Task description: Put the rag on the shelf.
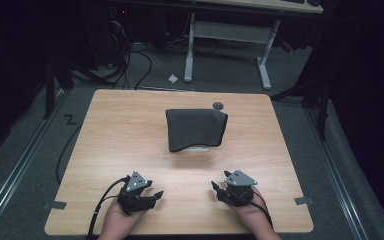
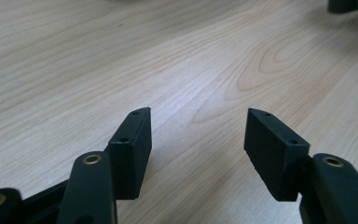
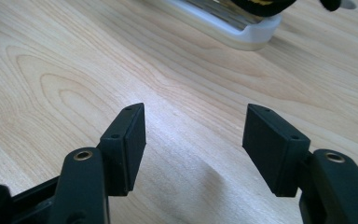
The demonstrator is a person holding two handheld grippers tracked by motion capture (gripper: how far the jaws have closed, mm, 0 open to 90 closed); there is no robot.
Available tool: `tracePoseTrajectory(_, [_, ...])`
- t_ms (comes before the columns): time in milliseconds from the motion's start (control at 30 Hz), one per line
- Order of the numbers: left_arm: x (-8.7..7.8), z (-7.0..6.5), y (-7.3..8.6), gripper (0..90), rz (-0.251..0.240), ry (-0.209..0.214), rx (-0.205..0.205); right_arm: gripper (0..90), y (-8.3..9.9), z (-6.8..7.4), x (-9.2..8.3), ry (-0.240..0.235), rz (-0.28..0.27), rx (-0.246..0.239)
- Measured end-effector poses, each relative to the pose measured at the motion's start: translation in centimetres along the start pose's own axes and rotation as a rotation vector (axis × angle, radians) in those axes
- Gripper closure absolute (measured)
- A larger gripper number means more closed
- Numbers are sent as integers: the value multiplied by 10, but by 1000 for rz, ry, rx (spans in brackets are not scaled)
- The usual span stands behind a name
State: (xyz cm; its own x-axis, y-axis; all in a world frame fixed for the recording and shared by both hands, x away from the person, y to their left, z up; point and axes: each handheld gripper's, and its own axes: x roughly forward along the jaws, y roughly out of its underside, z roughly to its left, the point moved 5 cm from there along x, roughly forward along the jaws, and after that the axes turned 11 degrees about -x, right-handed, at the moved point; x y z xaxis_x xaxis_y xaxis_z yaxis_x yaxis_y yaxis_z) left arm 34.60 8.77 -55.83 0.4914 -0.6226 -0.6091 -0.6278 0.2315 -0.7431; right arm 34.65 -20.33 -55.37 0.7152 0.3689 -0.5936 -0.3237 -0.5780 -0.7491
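A dark grey pouch-like object (image 1: pixel 196 129) lies at the middle of the wooden table (image 1: pixel 120 130), resting on a white and silvery base (image 1: pixel 199 148). That base's white rim (image 3: pixel 242 35) shows at the top of the right gripper view. My left gripper (image 1: pixel 152 196) is held low near the table's front edge at the left, jaws open, nothing between them (image 2: pixel 196 135). My right gripper (image 1: pixel 217 192) is held near the front edge at the right, also open and empty (image 3: pixel 193 130). Both point toward the table's middle.
A small dark round disc (image 1: pixel 218 105) lies just behind the pouch. Beyond the table stand a white desk frame (image 1: pixel 227 40) and loose cables (image 1: pixel 130 55) on the grey floor. Bare wood lies between the grippers and the pouch.
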Motion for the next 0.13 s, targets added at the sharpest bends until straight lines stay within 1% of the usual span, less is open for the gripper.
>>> tracePoseTrajectory(133, [-1, 7, -1, 420, -11, 2, -33, 398, -1, -3, 2, -2, -8, 10])
